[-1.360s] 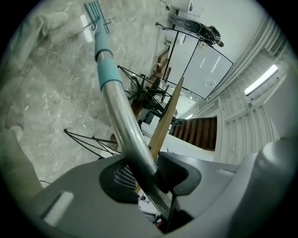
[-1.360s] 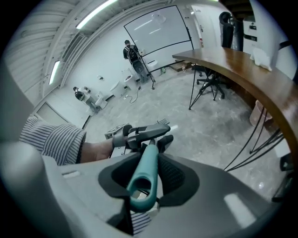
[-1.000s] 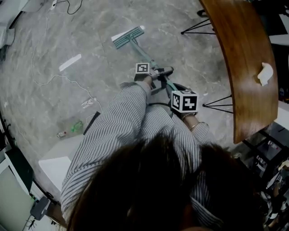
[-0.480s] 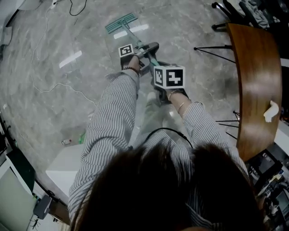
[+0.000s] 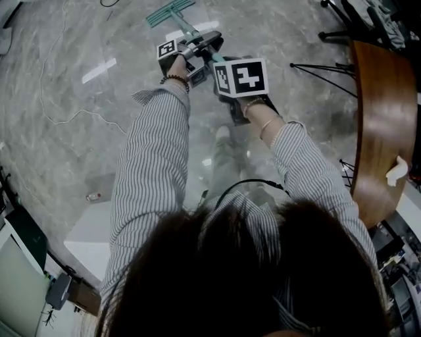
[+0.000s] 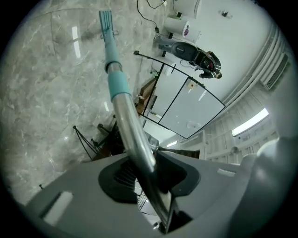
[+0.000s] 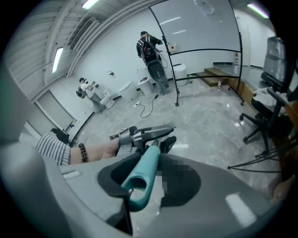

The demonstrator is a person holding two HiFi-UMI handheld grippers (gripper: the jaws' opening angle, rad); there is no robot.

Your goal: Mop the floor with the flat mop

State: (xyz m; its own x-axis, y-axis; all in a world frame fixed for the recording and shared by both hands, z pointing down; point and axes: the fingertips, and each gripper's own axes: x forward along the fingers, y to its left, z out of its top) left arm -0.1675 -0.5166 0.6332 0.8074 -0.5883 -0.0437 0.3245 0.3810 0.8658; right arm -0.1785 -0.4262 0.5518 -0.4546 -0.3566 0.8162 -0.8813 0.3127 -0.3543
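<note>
Both jaws clamped: left gripper [image 6: 150, 179] on the teal-and-silver flat mop [image 5: 170, 12]'s pole [image 6: 125, 109], right gripper [image 7: 142, 186] on its teal handle end [image 7: 146, 168]; smooth metal could slip mid-stroke.

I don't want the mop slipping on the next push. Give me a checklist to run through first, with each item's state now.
1. Left tongs shut on the mop pole: ok.
2. Right tongs shut on the teal handle end: ok.
3. Mop head flat on the floor: cannot tell, it sits at the picture's edge.
4. Cable apart from the mop head: ok, it lies off to the left.
5. Wooden table apart from the mop pole: ok.
</note>
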